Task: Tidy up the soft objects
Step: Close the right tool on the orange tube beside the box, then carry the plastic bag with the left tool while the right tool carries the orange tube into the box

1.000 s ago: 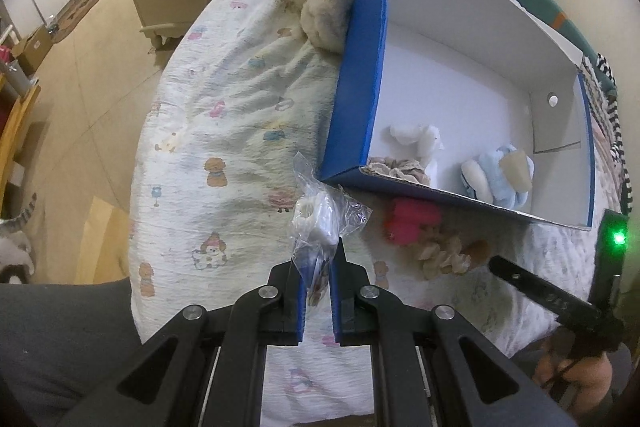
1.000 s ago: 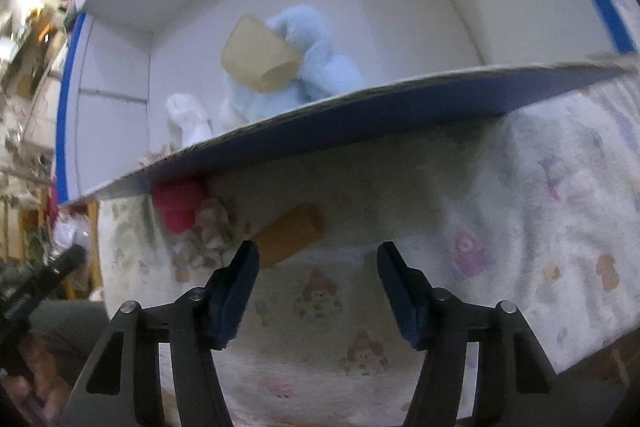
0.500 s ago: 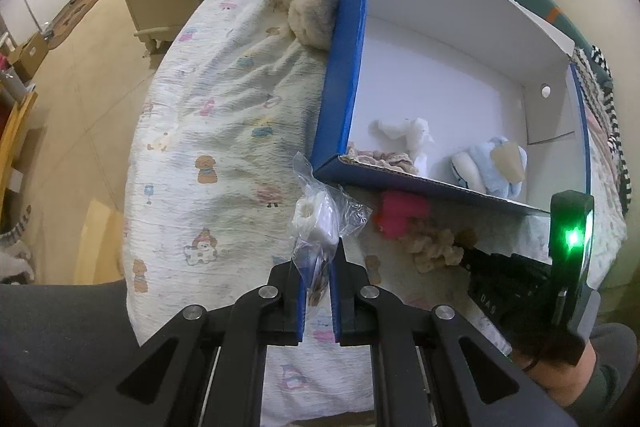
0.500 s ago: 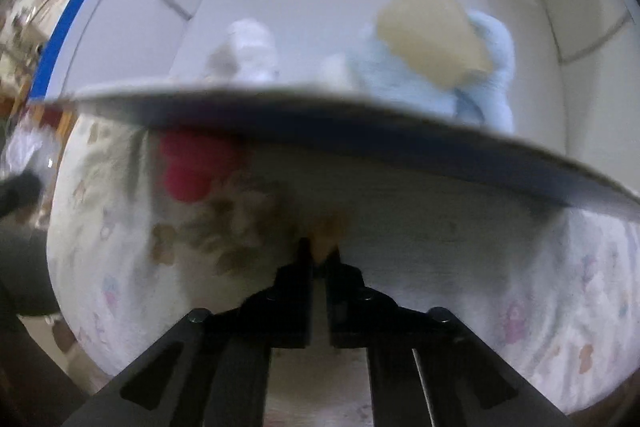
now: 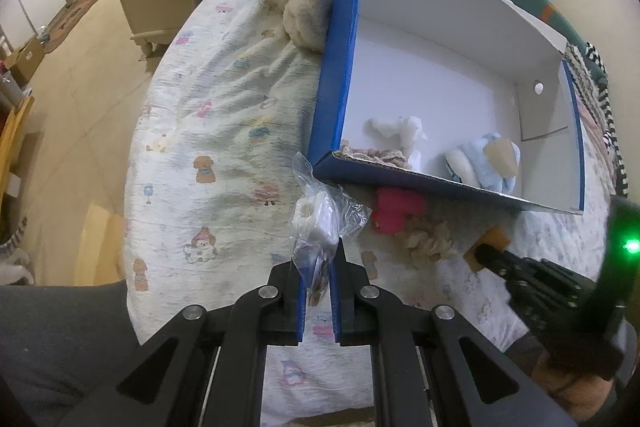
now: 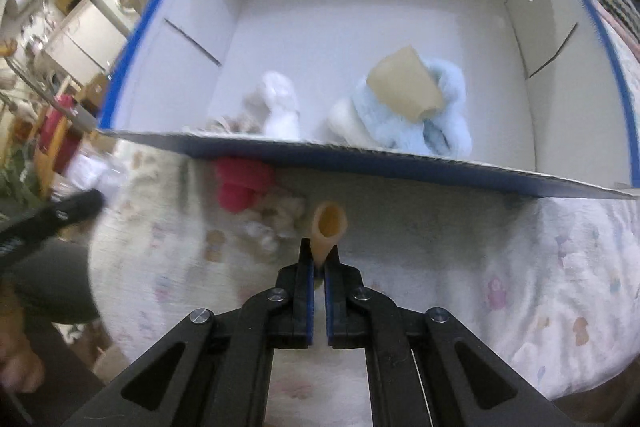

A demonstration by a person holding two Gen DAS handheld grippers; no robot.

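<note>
Your right gripper [image 6: 319, 259] pinches a tan, soft hollow tube [image 6: 329, 229], centre frame; your left gripper [image 5: 318, 263] clamps a crinkled clear bag [image 5: 320, 223] with white contents.

Left claw [image 5: 318, 263] angled steeply down, jaws clamped on a clear plastic bag [image 5: 320, 223] sticking out past its tips. Right claw [image 6: 319, 259] also pitched down, jaws pinched on the narrow end of an orange tube [image 6: 329, 227].

Bed [image 5: 224, 131] in cartoon-print cover, blue box [image 5: 340, 67] on it, cream plush [image 5: 304, 15] beside box, red plush [image 5: 394, 211] and beige scrunchie [image 5: 428, 241] before it
</note>
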